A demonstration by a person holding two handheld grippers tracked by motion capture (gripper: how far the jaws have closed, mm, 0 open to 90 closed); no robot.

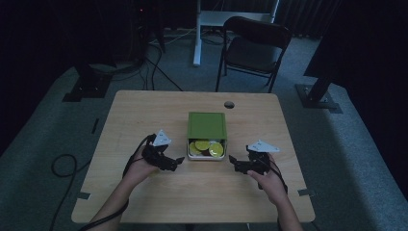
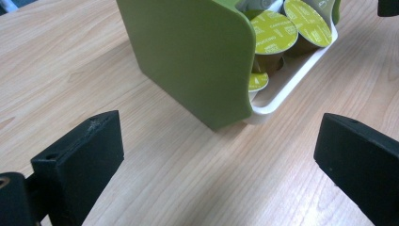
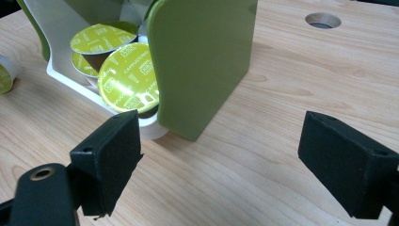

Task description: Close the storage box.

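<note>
A green box [image 1: 207, 126] stands mid-table with its white drawer [image 1: 192, 157] pulled out toward me, holding several capsules with yellow-green lids [image 1: 209, 147]. My left gripper [image 1: 175, 163] rests on the table just left of the drawer, open and holding nothing. In the left gripper view, the box's green side [image 2: 188, 52] and the capsules [image 2: 273, 33] lie ahead of the open gripper [image 2: 216, 146]. My right gripper [image 1: 235, 163] sits just right of the drawer, also open. In the right gripper view, the open gripper [image 3: 226, 150] faces the box [image 3: 202, 56], capsules [image 3: 129, 77] and drawer wall [image 3: 61, 70].
A loose capsule [image 3: 4, 73] lies on the table beyond the drawer. A cable hole [image 1: 229, 104] sits behind the box near the table's far edge. A black chair [image 1: 255, 48] and a white desk leg [image 1: 197, 38] stand beyond the wooden table [image 1: 144, 115].
</note>
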